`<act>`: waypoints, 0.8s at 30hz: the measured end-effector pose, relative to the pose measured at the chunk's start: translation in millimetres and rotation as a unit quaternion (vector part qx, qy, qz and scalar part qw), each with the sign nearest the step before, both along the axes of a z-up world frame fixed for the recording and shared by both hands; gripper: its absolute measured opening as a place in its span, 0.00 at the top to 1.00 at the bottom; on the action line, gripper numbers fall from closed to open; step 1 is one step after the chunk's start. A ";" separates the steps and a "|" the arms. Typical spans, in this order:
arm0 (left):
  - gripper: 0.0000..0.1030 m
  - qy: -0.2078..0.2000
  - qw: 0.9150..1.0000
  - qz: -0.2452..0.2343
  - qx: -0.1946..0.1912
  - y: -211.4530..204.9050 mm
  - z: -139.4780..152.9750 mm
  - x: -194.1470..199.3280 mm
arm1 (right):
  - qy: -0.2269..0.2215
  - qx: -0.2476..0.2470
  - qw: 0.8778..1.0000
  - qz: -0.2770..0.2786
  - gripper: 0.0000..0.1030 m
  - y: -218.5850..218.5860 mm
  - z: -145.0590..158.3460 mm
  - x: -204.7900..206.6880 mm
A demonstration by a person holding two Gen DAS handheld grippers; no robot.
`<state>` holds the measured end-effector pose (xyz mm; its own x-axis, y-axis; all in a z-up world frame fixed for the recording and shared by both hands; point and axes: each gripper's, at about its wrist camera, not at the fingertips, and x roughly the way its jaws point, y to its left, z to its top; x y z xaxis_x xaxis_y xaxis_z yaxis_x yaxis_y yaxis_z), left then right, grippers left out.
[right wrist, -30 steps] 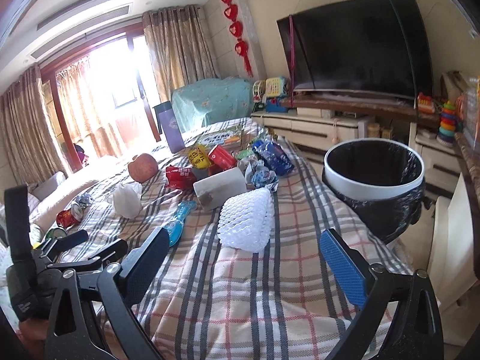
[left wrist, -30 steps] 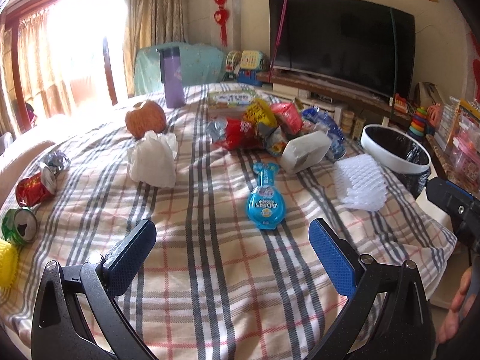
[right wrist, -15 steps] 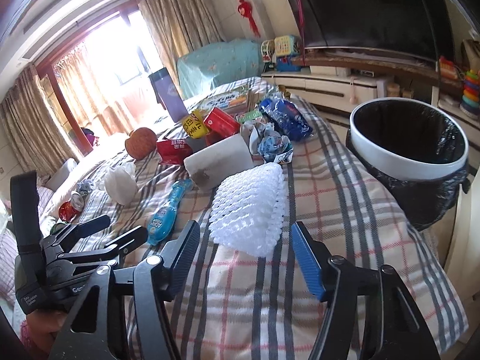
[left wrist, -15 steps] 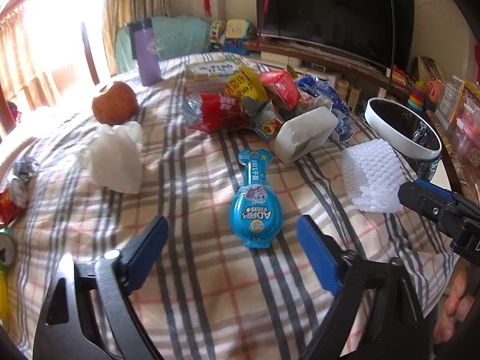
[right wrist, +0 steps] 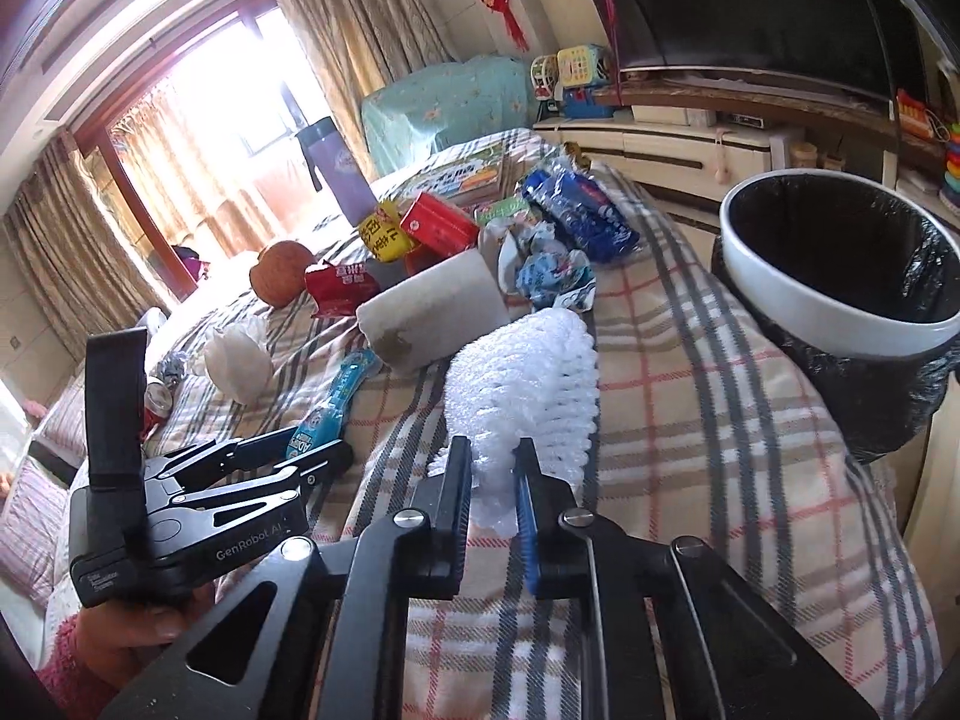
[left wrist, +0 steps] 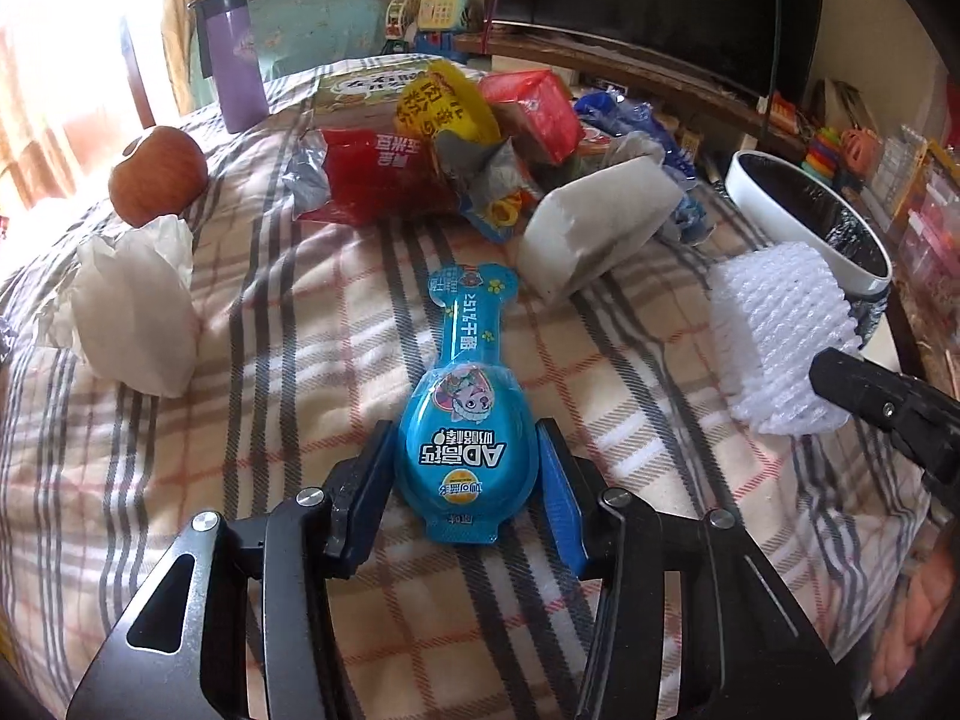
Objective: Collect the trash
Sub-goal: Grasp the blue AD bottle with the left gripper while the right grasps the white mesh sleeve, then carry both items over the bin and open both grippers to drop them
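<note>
My left gripper point(left wrist: 465, 480) has closed around the round end of a blue spoon-shaped snack wrapper point(left wrist: 465, 414) lying on the plaid cloth; both pads touch its sides. My right gripper point(right wrist: 492, 486) is shut on the near end of a white foam net sleeve point(right wrist: 528, 378), squeezing it. The foam sleeve also shows in the left wrist view point(left wrist: 780, 336). The white bin with a black liner point(right wrist: 840, 276) stands off the cloth's right edge, also in the left wrist view point(left wrist: 810, 222). The left gripper shows in the right wrist view point(right wrist: 312, 450) with the blue wrapper point(right wrist: 330, 408).
A pile of wrappers point(left wrist: 456, 138), a white paper bag point(left wrist: 594, 228), a crumpled tissue point(left wrist: 132, 318), an apple point(left wrist: 157, 174) and a purple flask point(left wrist: 237, 60) lie farther back. Blue wrappers point(right wrist: 576, 222) lie near the bin. A TV cabinet stands behind.
Both grippers moved forward and down to the cloth and closed: the left around the blue wrapper, the right onto the foam net sleeve.
</note>
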<state>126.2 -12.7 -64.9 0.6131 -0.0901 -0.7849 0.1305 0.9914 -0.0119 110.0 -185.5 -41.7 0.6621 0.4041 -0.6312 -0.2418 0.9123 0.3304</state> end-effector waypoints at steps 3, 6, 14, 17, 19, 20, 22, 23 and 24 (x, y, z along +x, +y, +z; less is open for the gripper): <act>0.56 0.003 1.000 -0.006 -0.026 2.6 2.4 -6.0 | -0.006 0.003 1.000 -0.004 0.88 -8.7 5.8 -6.2; 0.56 -0.004 0.999 -0.018 -0.041 -2.8 11.3 -18.0 | -0.011 0.004 1.000 -0.009 0.88 -16.1 11.3 -11.9; 0.56 -0.044 0.996 -0.072 -0.043 -42.7 42.5 -36.7 | -0.020 0.005 0.999 -0.030 0.88 -37.7 21.3 -22.7; 0.56 -0.049 0.994 -0.090 -0.044 -57.2 47.7 -34.6 | -0.023 0.007 0.999 -0.040 0.88 -47.6 25.2 -24.0; 0.56 -0.050 0.993 -0.100 -0.046 -66.7 51.2 -33.6 | -0.028 0.006 0.998 -0.047 0.88 -54.1 28.6 -25.7; 0.56 -0.051 0.992 -0.105 -0.045 -70.0 52.1 -31.9 | -0.030 0.006 0.998 -0.052 0.88 -58.7 30.7 -26.0; 0.56 -0.052 0.991 -0.115 -0.043 -78.6 53.6 -29.1 | -0.033 0.006 0.998 -0.060 0.88 -66.6 33.5 -26.2; 0.56 -0.053 0.991 -0.119 -0.042 -83.0 54.6 -27.0 | -0.035 0.006 0.997 -0.065 0.88 -71.6 34.7 -25.5; 0.56 -0.053 0.990 -0.123 -0.041 -87.0 55.6 -25.3 | -0.036 0.006 0.997 -0.070 0.88 -76.4 35.6 -24.6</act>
<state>100.9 -99.7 -9.3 0.6425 -0.3083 -0.7015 0.3727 0.9256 -0.0655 85.5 -261.9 -6.1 0.7557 0.3119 -0.5759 -0.1358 0.9349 0.3280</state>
